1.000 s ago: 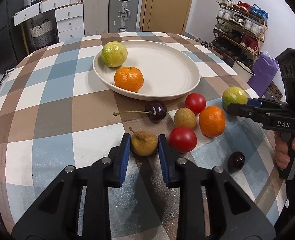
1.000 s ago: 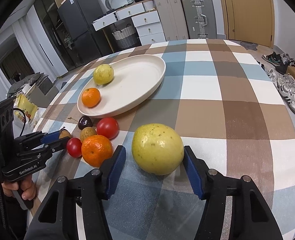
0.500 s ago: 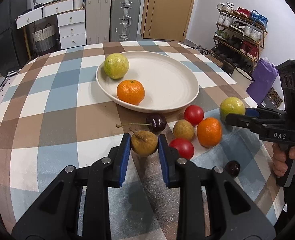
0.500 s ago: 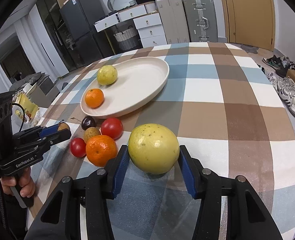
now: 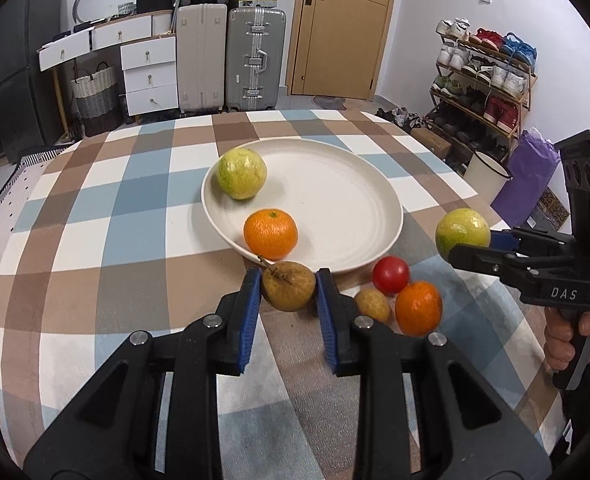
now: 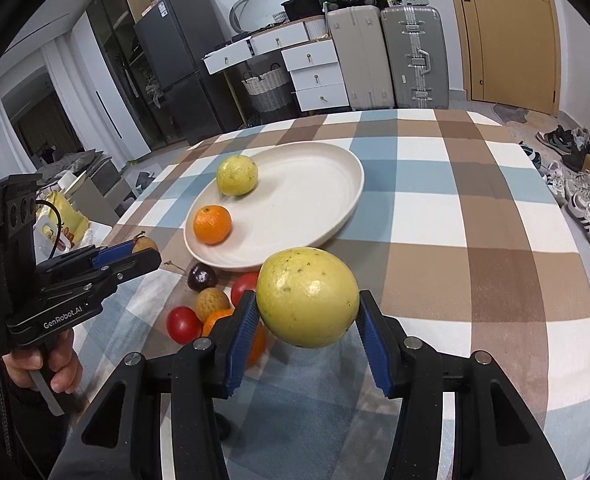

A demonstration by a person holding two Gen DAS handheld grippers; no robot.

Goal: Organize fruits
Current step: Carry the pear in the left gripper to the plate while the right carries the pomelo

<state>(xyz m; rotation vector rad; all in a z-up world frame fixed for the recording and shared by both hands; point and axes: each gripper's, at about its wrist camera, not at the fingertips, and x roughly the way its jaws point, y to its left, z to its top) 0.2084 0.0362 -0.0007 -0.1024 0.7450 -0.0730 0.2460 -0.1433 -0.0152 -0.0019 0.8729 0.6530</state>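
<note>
Left hand-held gripper (image 5: 288, 294) clenches a brown stemmed fruit (image 5: 288, 286); right hand-held gripper (image 6: 305, 324) grips a yellow-green fruit (image 6: 308, 297), seemingly lifted, plate (image 6: 335, 216) at 12 o'clock.

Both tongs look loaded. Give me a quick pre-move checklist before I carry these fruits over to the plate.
1. Left tongs shut on the small brown stemmed fruit: ok.
2. Right tongs shut on the large yellow-green round fruit: ok.
3. Held yellow-green fruit clear of the checked tablecloth: ok.
4. Bare room on the round cream plate beside its orange mandarin and green-yellow fruit: ok.
5. Brown fruit clear of the plate's rim: cannot tell.
</note>
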